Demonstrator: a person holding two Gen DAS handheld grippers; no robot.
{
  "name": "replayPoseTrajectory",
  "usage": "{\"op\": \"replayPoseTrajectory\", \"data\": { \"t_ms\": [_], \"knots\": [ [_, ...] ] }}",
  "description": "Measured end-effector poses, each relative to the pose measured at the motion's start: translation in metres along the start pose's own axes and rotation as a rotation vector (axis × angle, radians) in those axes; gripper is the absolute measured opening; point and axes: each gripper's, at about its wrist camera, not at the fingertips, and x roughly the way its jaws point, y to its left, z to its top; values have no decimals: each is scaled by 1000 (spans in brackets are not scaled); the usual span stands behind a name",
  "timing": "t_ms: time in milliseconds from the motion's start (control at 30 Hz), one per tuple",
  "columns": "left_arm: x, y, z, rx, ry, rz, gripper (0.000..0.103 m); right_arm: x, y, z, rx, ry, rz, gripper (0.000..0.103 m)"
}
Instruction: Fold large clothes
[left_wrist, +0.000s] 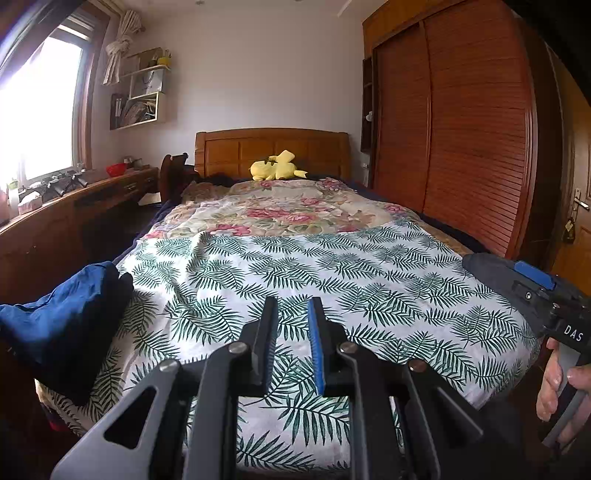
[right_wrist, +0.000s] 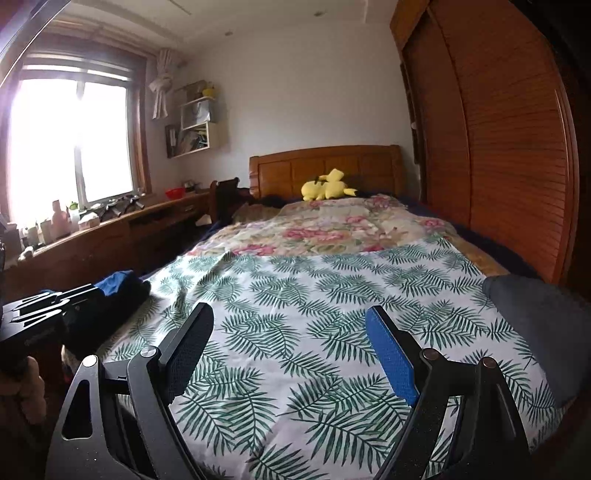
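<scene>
**Both grippers hanging over the bed, clothes waiting off to the left**

The blue garment (left_wrist: 62, 317) is sitting bunched at the bed's (left_wrist: 369, 280) left edge, so it's lying left of both tools and the left gripper (left_wrist: 293, 325) is way nearer. Its fingers are standing nearly closed with nothing between them. The right gripper (right_wrist: 291, 343) is spreading wide, empty too. There's something grey (right_wrist: 535, 332) at the right edge, maybe another garment, hard to say.

Both wrist views near foot of bed (left_wrist: 332, 266), facing headboard (right_wrist: 325, 162); shared.
</scene>
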Motion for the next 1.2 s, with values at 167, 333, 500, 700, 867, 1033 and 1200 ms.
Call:
{"op": "replayPoseTrajectory", "data": {
  "t_ms": [167,333,500,700,867,1033,1200],
  "knots": [
    [-2,-1,0,-2,0,-2,15,-2,1,1,-2,-3,2,86],
    [-2,-1,-1,-2,-1,-2,15,-4,3,3,-1,-11,3,86],
    [-2,-1,-1,-1,0,-1,15,-4,3,3,0,-13,1,86],
    [-2,0,-1,-1,0,-1,15,-6,2,4,1,-11,0,86],
    [-3,0,-1,-1,0,-1,15,-6,2,4,0,-12,1,86],
    [-4,0,0,-5,3,2,15,-6,3,4,0,-14,0,86],
    [-4,0,1,-5,2,3,15,-6,2,4,0,-14,0,86]
  ]
}}
